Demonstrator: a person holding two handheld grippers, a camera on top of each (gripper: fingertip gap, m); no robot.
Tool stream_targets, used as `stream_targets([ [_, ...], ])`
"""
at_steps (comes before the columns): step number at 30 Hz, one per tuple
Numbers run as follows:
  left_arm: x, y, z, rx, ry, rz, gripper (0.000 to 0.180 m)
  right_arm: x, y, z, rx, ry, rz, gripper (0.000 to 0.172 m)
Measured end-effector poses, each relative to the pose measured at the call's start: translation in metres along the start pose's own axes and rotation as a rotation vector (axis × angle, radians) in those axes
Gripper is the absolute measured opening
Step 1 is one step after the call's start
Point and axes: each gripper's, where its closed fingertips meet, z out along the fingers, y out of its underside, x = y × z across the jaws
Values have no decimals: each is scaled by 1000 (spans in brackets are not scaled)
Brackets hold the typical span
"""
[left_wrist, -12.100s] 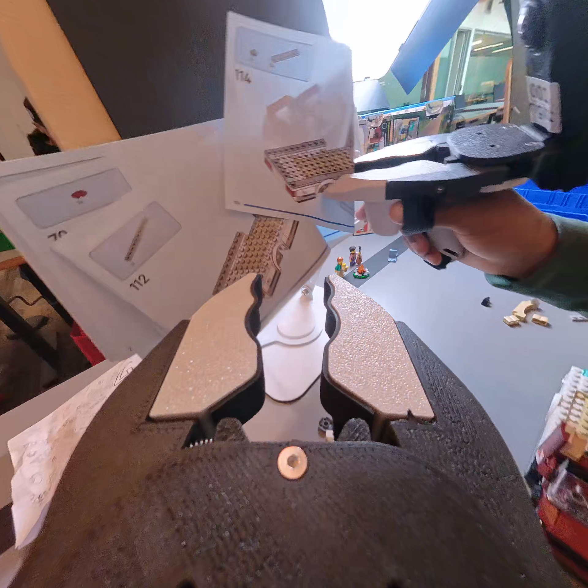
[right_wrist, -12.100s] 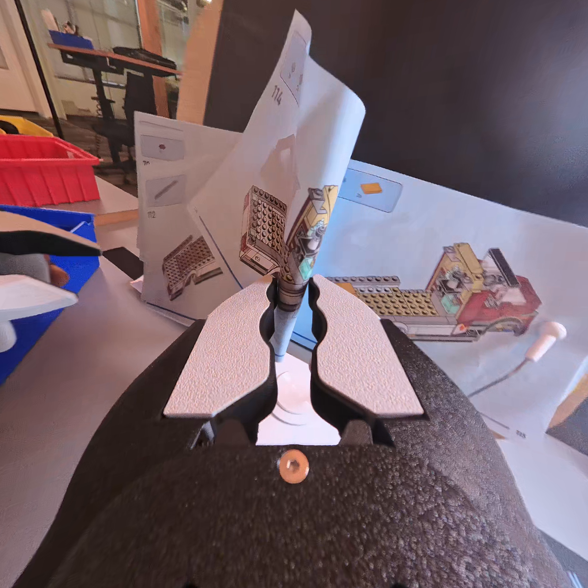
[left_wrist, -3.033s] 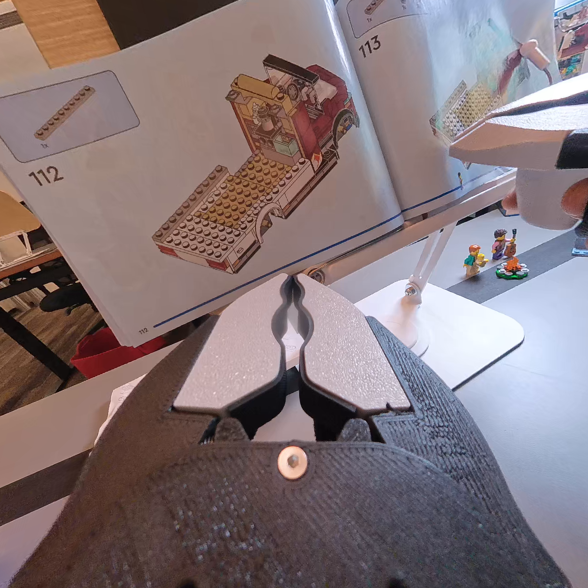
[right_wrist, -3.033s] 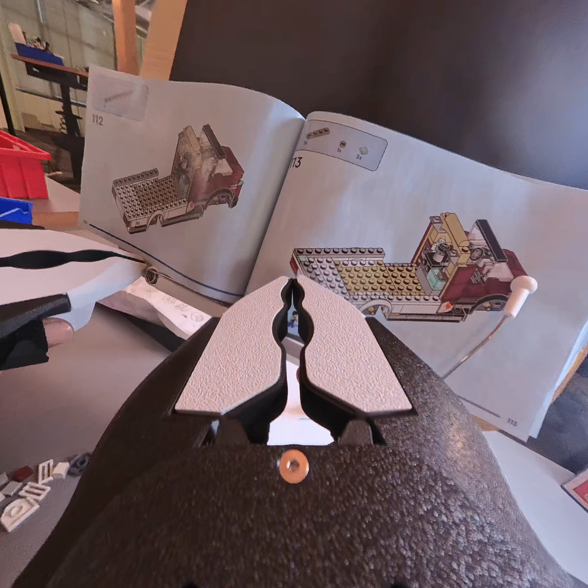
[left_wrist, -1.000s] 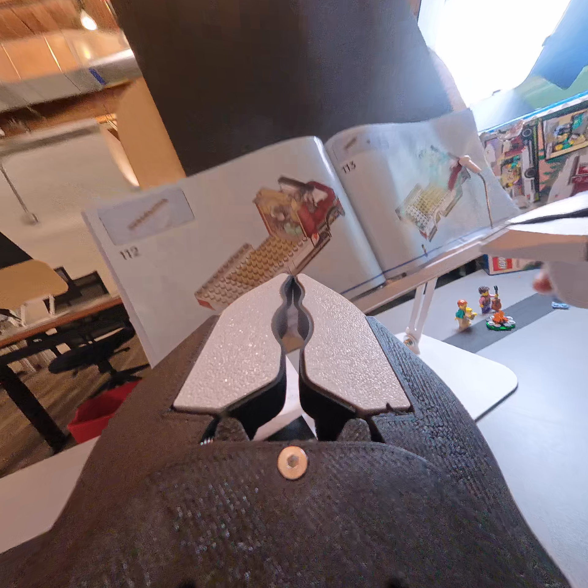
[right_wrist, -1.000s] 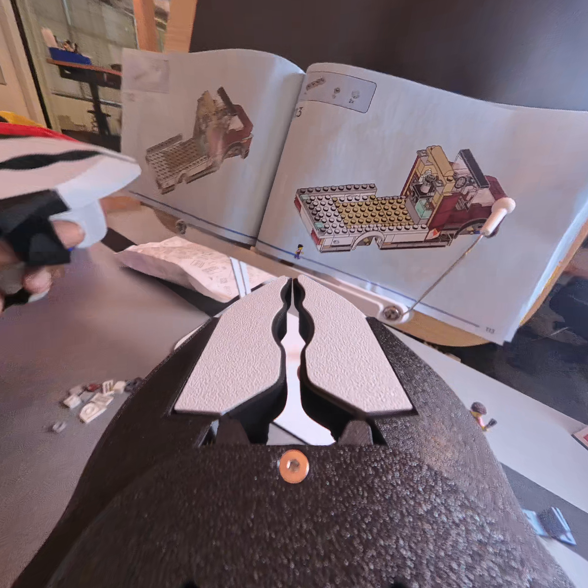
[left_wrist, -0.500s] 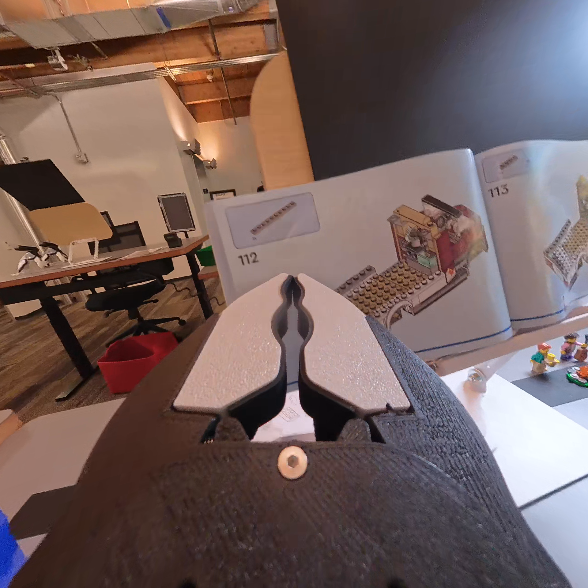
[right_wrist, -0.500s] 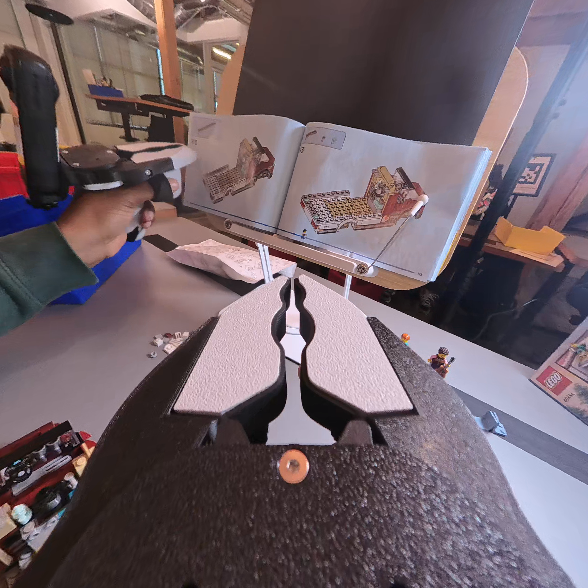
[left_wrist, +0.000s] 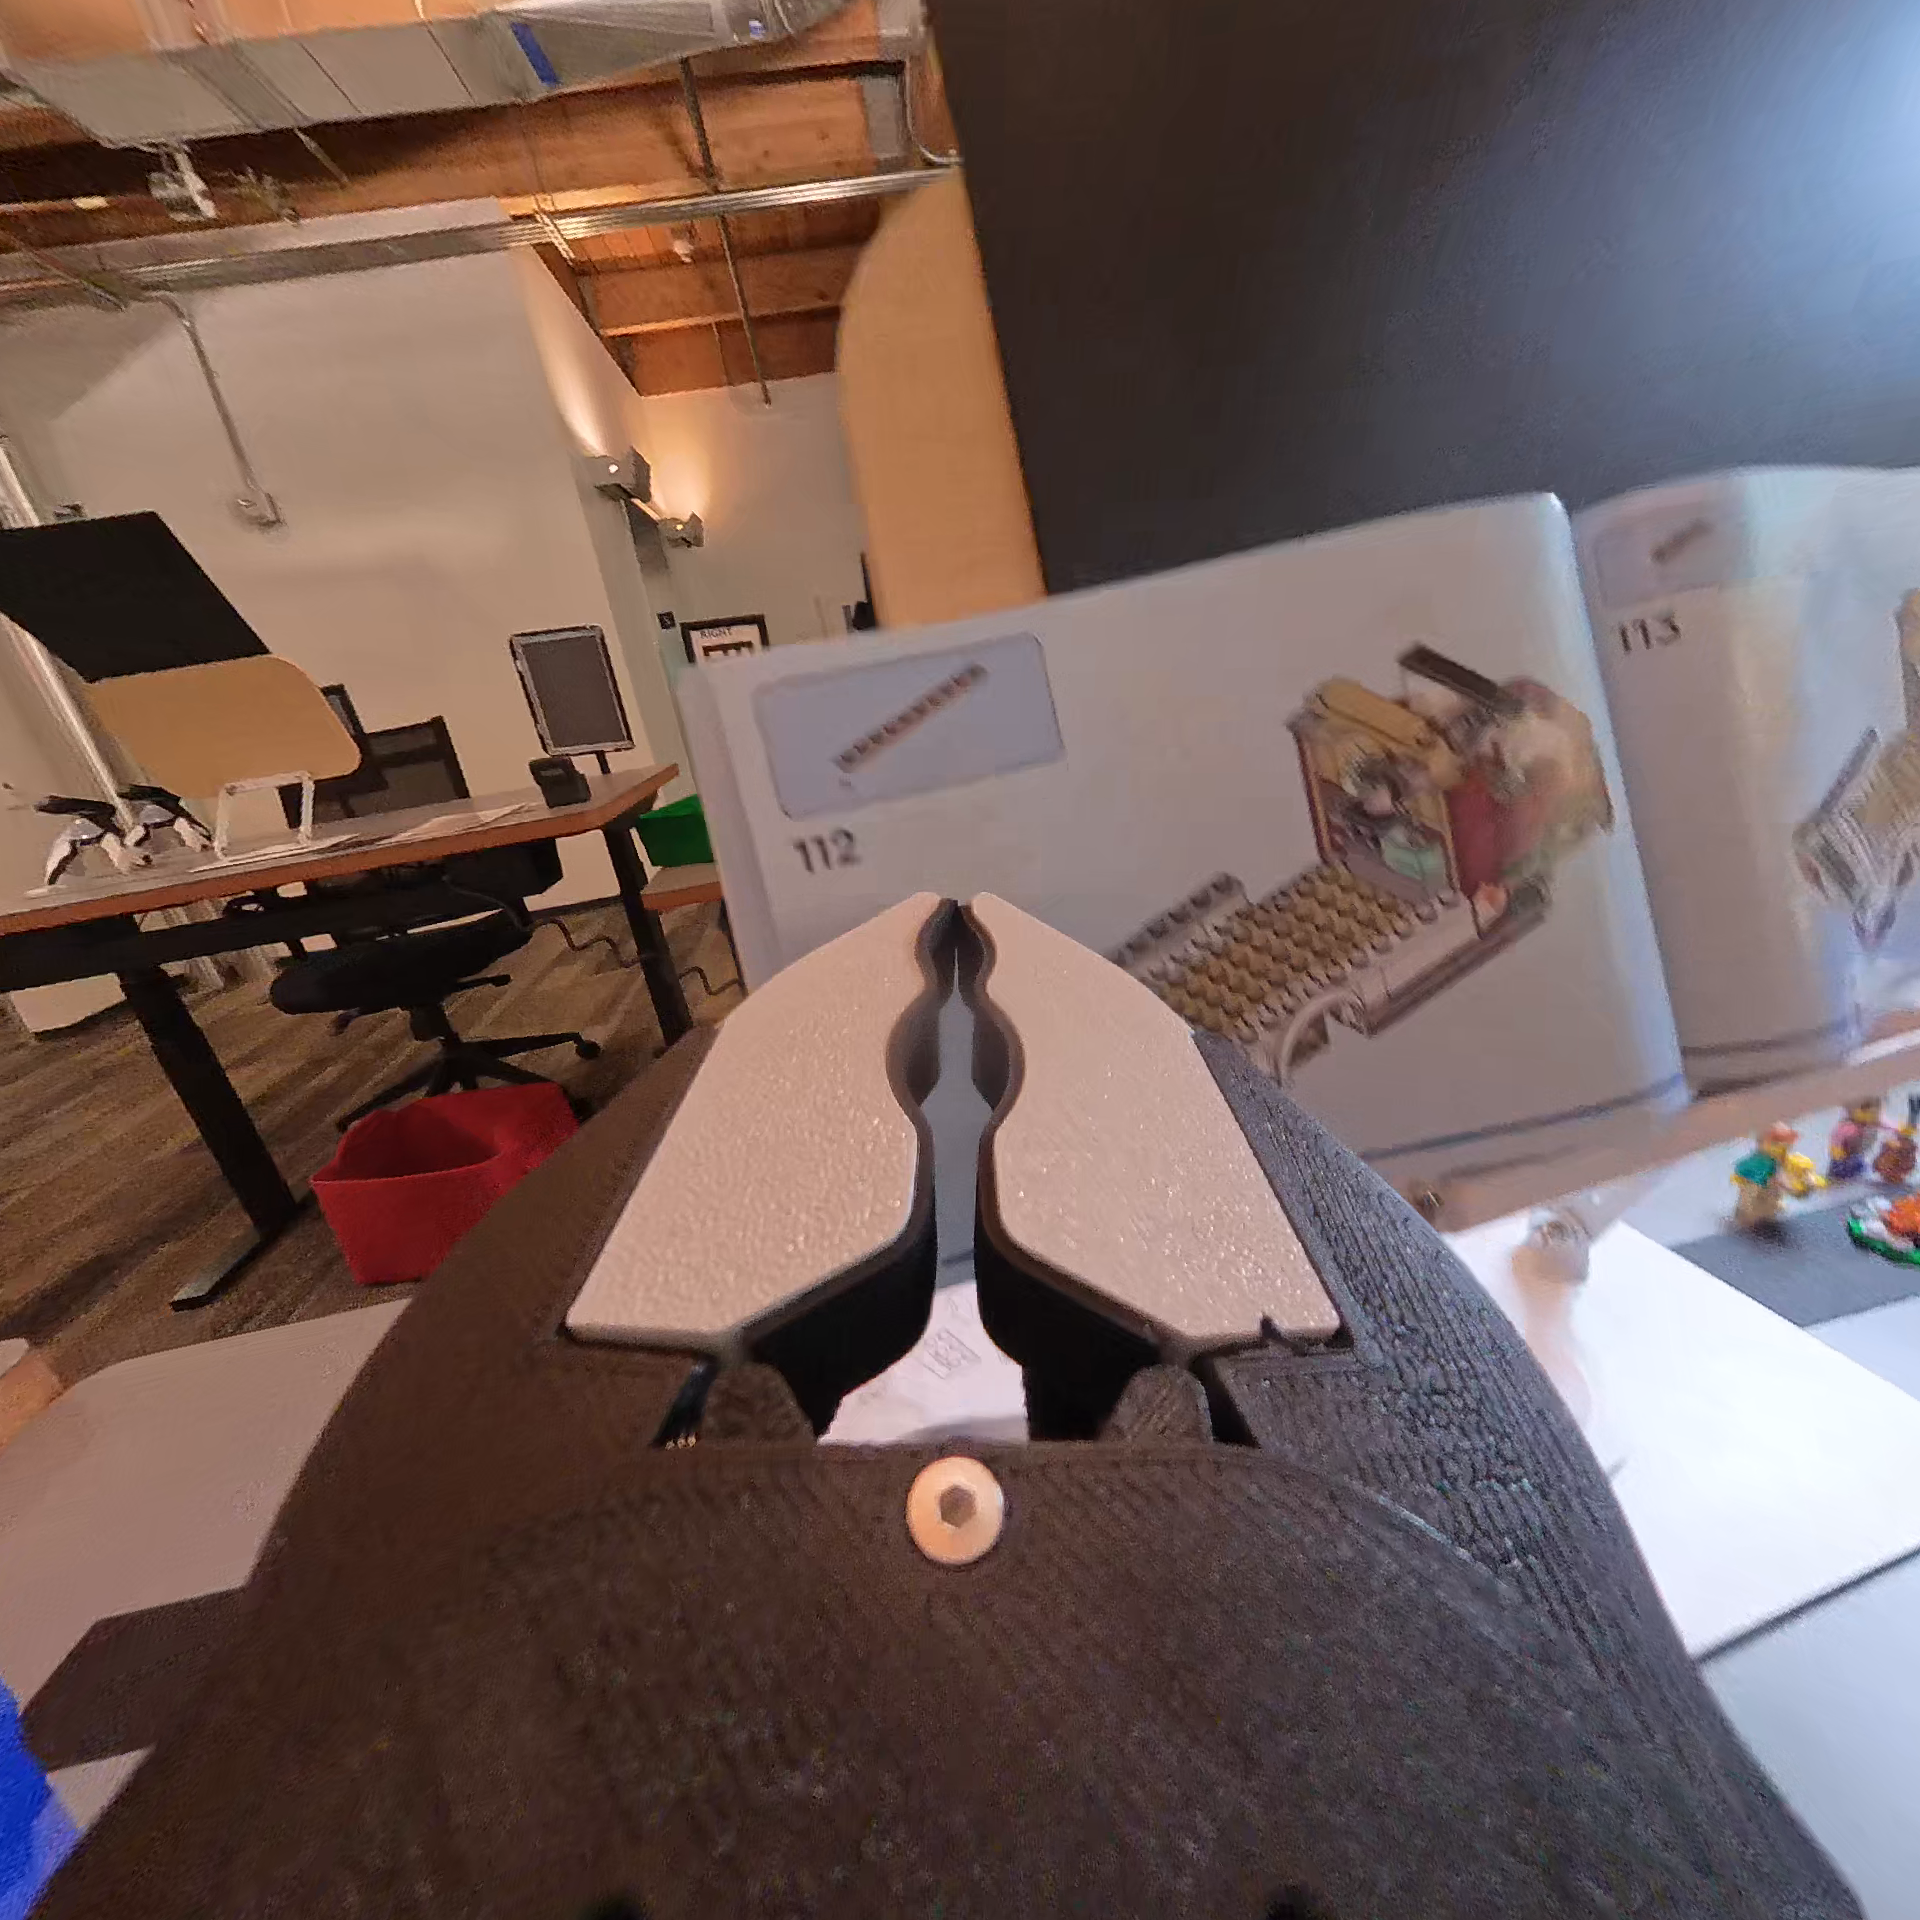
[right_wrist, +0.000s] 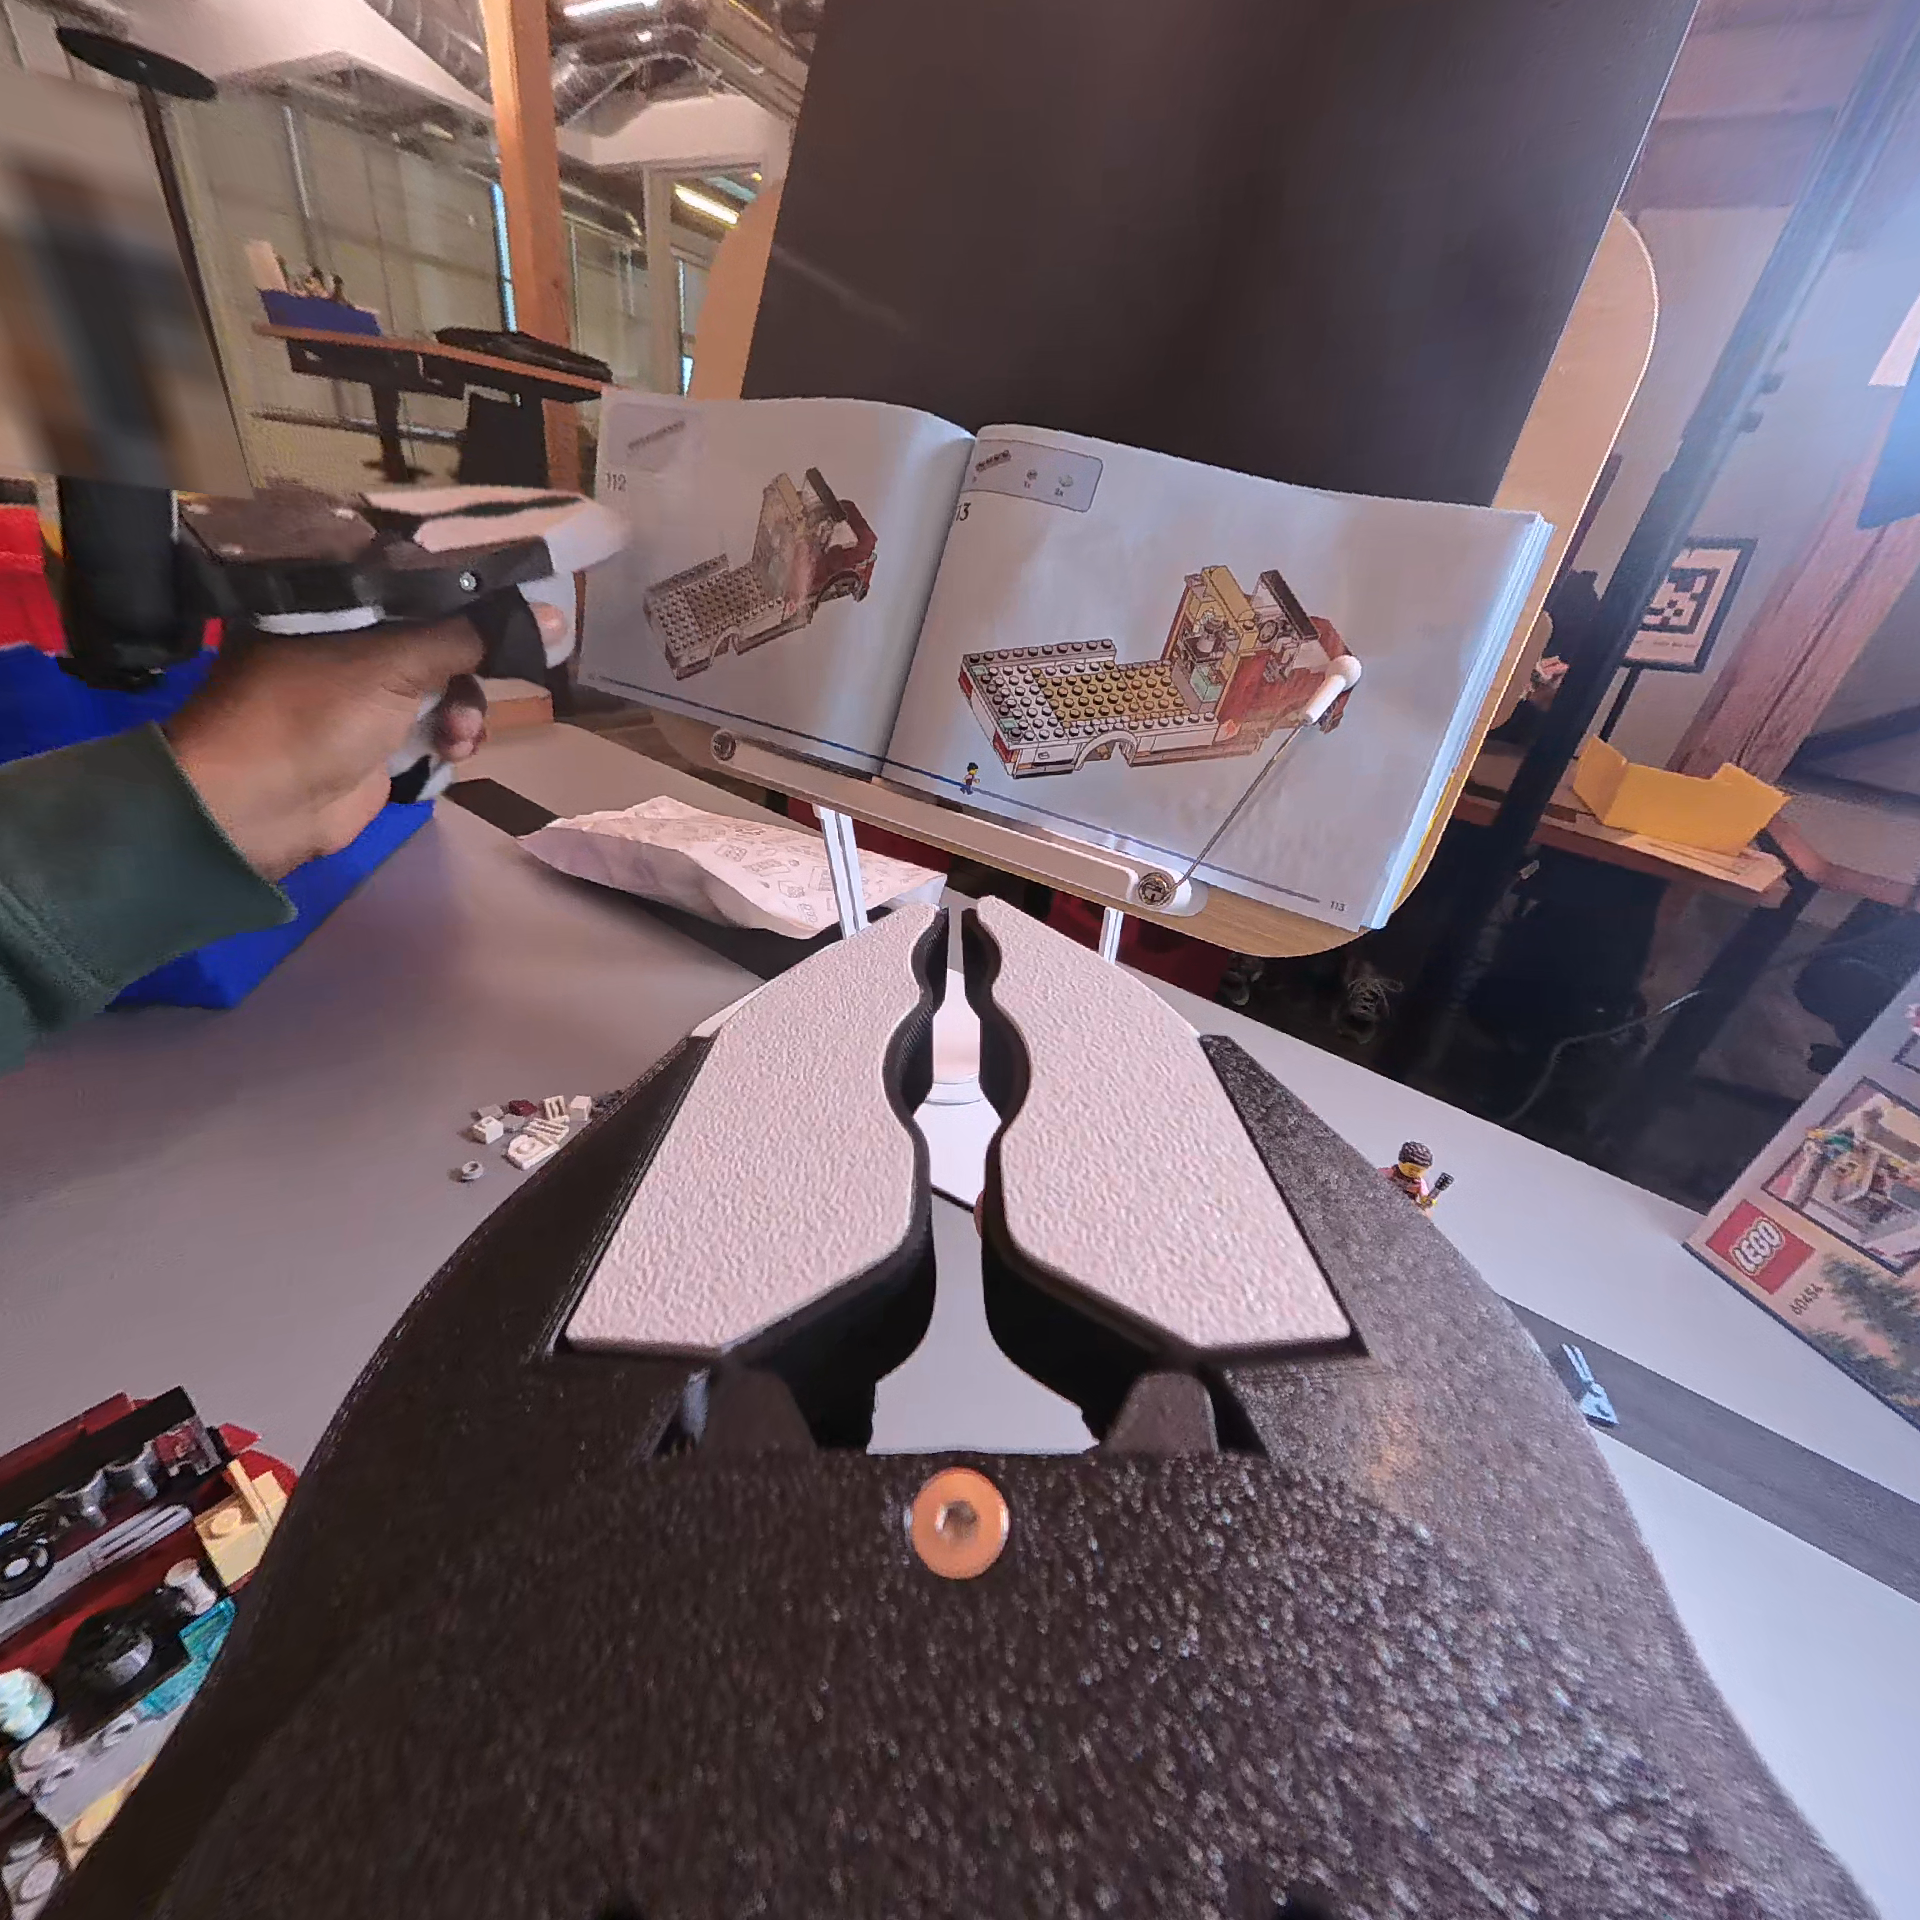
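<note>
Black textured tool (left_wrist: 958, 914), grey pads (left_wrist: 790, 1132), green sleeve (right_wrist: 94, 883)

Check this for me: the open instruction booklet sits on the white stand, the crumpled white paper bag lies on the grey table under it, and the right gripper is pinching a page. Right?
Not quite. In the right wrist view the right gripper holds nothing; its fingertips are nearly together, short of the open instruction booklet. The booklet does sit on the white stand, with the crumpled white paper bag on the grey table below.

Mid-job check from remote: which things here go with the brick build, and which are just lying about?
Likely part of the build:
- open instruction booklet on its white stand
- loose small bricks
- part-built red model
- both grippers, left and right, shut on nothing

Probably just lying about:
- crumpled paper bag
- minifigure
- set box
- blue bin
</note>
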Motion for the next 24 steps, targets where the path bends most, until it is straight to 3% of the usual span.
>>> stream_targets([
  [6,18,18,-5,-48,31,35,0,0,2,0,-2,-6,13,3],
  [24,47,11,7,-45,59,40,0,0,5,-1,12,-7,-9,3],
])
